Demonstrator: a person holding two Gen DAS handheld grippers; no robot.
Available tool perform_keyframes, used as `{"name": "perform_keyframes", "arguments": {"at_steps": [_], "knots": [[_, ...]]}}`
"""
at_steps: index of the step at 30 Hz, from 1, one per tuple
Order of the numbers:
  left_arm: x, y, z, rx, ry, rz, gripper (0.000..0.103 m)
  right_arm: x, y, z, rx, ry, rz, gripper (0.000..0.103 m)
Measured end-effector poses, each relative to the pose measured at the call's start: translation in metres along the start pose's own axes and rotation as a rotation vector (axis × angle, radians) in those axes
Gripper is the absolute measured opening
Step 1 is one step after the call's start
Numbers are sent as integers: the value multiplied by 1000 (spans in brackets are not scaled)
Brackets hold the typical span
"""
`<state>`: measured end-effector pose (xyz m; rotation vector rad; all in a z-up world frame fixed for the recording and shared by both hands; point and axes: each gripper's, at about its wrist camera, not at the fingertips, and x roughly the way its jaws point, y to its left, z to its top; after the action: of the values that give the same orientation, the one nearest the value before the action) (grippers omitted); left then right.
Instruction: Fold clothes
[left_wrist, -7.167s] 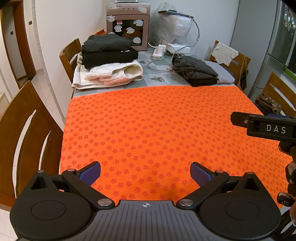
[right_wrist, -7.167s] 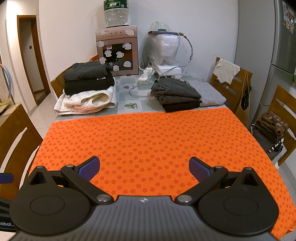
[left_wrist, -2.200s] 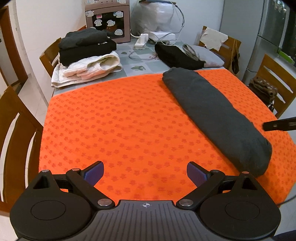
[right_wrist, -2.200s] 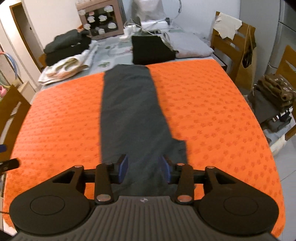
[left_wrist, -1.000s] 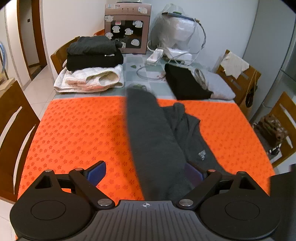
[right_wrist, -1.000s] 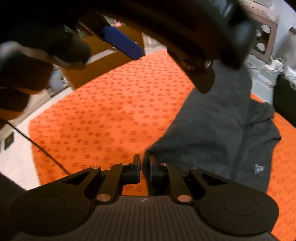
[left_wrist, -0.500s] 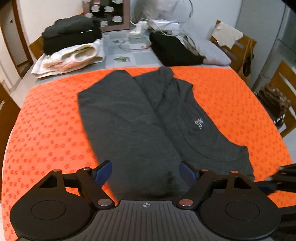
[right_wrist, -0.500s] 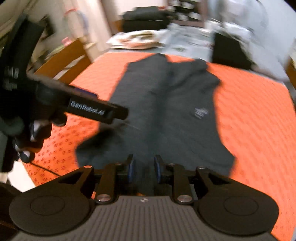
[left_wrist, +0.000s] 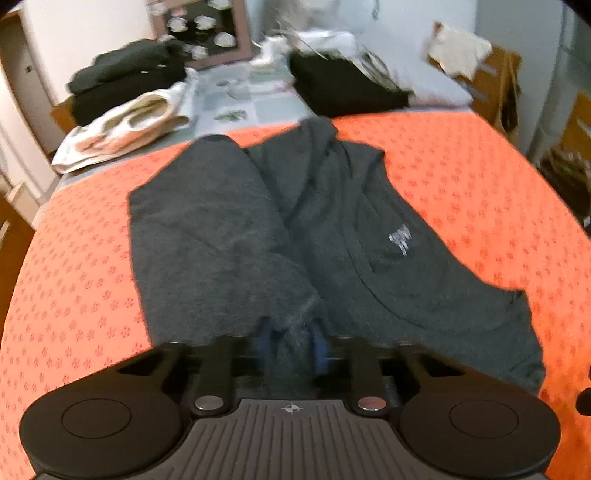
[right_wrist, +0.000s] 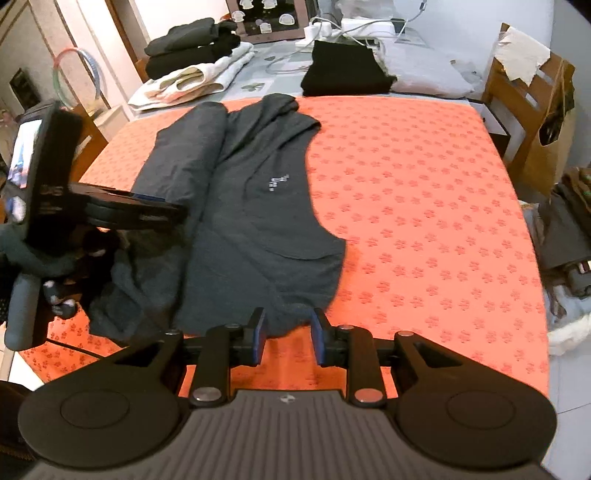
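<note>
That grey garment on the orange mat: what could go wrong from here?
The left gripper pinches a bunched part of the garment, so pulling may drag folds along. The right gripper straddles the hem with its jaws apart and could miss it. The left part lies rumpled near the mat edge and might slide off.

Soft indoor light, one view blurred, one sharp.

The left wrist view is smeared by motion: the dark grey cotton garment (left_wrist: 258, 236) and the folded piles at the top of the frame lose their edges. The right wrist view is crisp, with the orange flower-print mat (right_wrist: 424, 192) evenly lit, faint shadows, no glare. Fisheye bending curves both frames' borders, corners dark.
</note>
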<state>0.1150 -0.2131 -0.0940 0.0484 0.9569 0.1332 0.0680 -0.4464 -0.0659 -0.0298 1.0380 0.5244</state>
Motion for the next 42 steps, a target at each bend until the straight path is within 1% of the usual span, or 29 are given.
{"name": "perform_keyframes", "arguments": {"at_steps": [1, 2, 4, 7, 10, 12, 15, 17, 21, 22, 29, 33, 36, 38, 40, 42], "knots": [[-5, 4, -1, -25, -13, 4, 12, 0, -3, 0, 0, 1, 0, 30], [-10, 9, -2, -51, -26, 8, 11, 1, -5, 0, -3, 4, 3, 30], [-20, 18, -3, -104, -46, 11, 10, 3, -5, 2, -15, 10, 11, 30], [-38, 38, -5, -187, -105, 18, 10, 8, -4, 5, -36, 20, 24, 30], [-52, 61, -8, -267, -136, 56, 10, 15, 0, 7, -59, 30, 37, 30], [-60, 79, -12, -313, -143, 95, 10, 19, 3, 8, -72, 36, 46, 30], [-68, 111, -26, -394, -116, 157, 6, 24, 7, 10, -88, 44, 60, 30], [-69, 129, -36, -441, -87, 196, 6, 27, 10, 10, -98, 50, 69, 30], [-67, 157, -60, -488, -35, 285, 6, 32, 14, 12, -116, 60, 82, 31], [-68, 161, -65, -494, -28, 292, 6, 34, 15, 12, -121, 61, 86, 31], [-77, 186, -95, -533, 20, 339, 7, 38, 21, 13, -154, 75, 88, 35], [-78, 174, -83, -467, -1, 279, 7, 37, 21, 13, -161, 73, 85, 36], [-77, 158, -69, -393, -23, 231, 14, 35, 20, 13, -157, 70, 78, 36], [-76, 148, -60, -343, -37, 199, 21, 33, 19, 12, -149, 68, 71, 37], [-75, 137, -51, -294, -50, 167, 34, 31, 17, 10, -138, 67, 63, 37], [-71, 126, -42, -237, -65, 138, 40, 29, 15, 8, -124, 65, 53, 37]]}}
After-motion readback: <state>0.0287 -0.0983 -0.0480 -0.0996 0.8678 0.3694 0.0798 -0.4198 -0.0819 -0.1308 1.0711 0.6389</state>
